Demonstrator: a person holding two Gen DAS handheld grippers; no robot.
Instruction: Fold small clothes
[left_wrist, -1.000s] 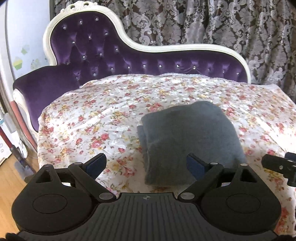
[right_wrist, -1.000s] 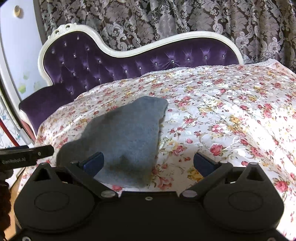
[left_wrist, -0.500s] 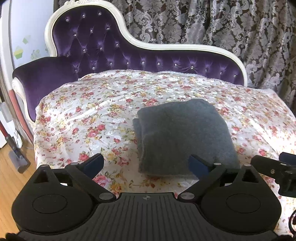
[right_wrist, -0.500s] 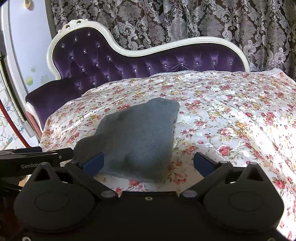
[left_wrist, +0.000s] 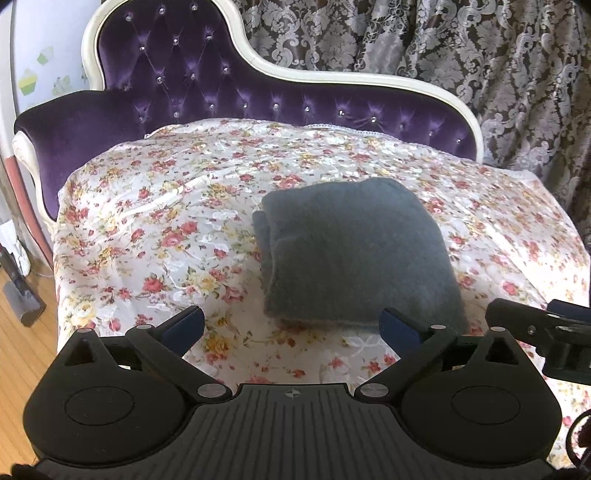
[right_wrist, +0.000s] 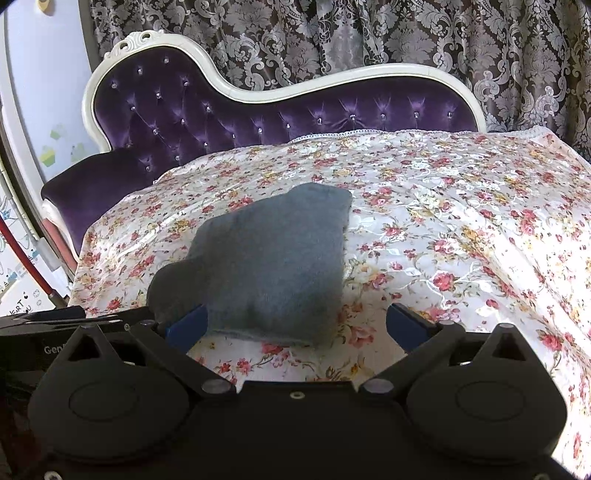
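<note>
A grey garment (left_wrist: 354, 251), folded into a thick rectangle, lies flat on the floral sheet (left_wrist: 147, 221). My left gripper (left_wrist: 291, 321) hovers just short of its near edge, jaws opening wide, nothing between the blue pads. In the right wrist view the same garment (right_wrist: 273, 266) sits ahead and slightly left. My right gripper (right_wrist: 295, 319) is open over the garment's near edge, and its pads do not press on the cloth. The right gripper's finger (left_wrist: 532, 325) shows at the right of the left wrist view. The left gripper's body (right_wrist: 55, 321) shows at the left of the right wrist view.
The floral sheet (right_wrist: 461, 221) covers a purple tufted chaise (left_wrist: 192, 74) with a white carved frame. Patterned curtains (right_wrist: 369, 33) hang behind. Wooden floor (left_wrist: 26, 350) and a grey floor tool (left_wrist: 18, 295) lie left of the chaise's edge.
Both grippers have drawn back from the folded garment, which now sits farther off in both views. The left jaws stand slightly wider. The garment itself has not moved.
</note>
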